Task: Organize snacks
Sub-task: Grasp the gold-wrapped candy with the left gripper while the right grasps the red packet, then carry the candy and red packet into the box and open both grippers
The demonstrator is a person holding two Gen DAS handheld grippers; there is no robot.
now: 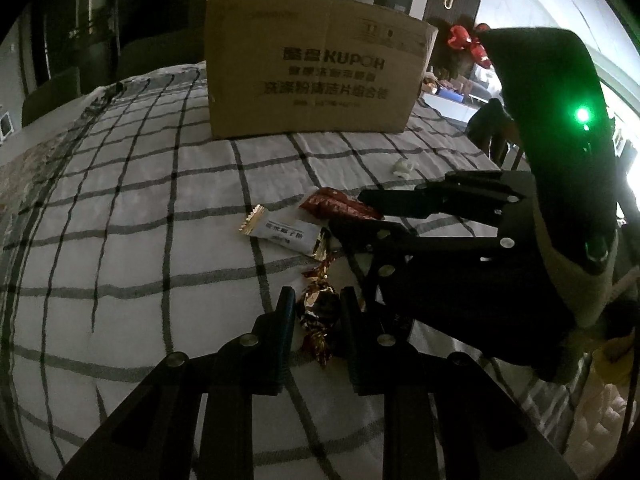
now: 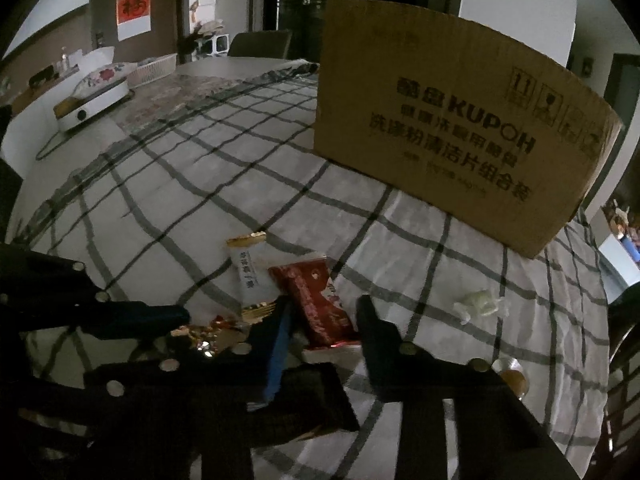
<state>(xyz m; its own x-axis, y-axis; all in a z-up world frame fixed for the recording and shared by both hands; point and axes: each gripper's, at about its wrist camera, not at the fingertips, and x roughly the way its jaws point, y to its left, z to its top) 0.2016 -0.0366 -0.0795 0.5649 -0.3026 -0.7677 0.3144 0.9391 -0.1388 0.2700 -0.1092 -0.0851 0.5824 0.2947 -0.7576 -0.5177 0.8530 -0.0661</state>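
Snacks: left gripper [image 1: 316, 312] clamps foil candy [image 1: 318, 312]; right gripper [image 2: 324, 320] wide around red packet [image 2: 316, 300].

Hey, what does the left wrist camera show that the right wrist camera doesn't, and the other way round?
Only the left wrist view shows the gold-foil candy whole, sitting between the left gripper fingers, and the right gripper's body with its green light.

Only the right wrist view shows the white appliance and red wall poster, plus the red packet between the right gripper fingers.

Both show the cardboard box, checked cloth, white snack bar and white crumpled wrapper.
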